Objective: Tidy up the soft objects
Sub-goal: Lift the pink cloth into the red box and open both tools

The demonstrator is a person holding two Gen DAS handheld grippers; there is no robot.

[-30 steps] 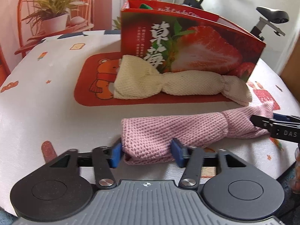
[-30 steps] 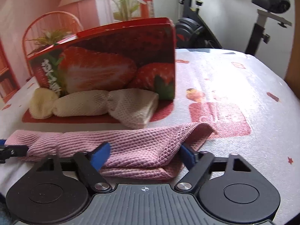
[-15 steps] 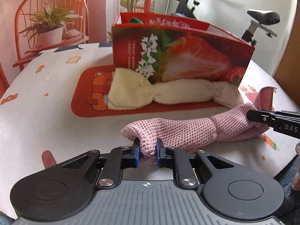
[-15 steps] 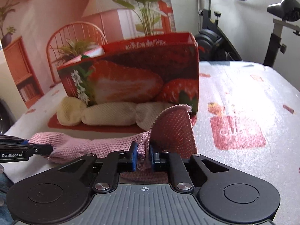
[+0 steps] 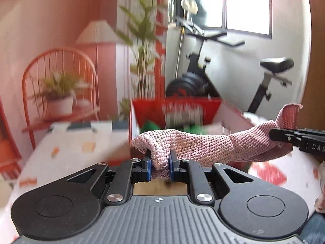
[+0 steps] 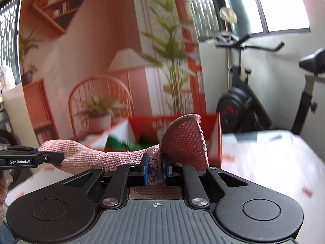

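Now clamped at both ends: pink knitted cloth (image 5: 195, 146) stretched in the air between the 2 grippers, clear of the table (image 5: 67, 152). Left gripper (image 5: 160, 167) closed tight on the cloth's rounded left end, blue pads (image 5: 148, 168) pressing the bunched fabric from both sides. Right gripper (image 6: 155, 171) likewise pinched shut on the other end, with a loose corner of the cloth standing up just above its jaws. Seen from the left wrist, right gripper entering at the right edge, its black fingers biting the far end; seen from the right wrist, left gripper at the left edge. Behind the cloth, red strawberry box (image 5: 176, 109), open at the top, something green inside, blurred. Further back, exercise bike (image 5: 243, 85), potted plant (image 5: 59, 95) on an orange chair.
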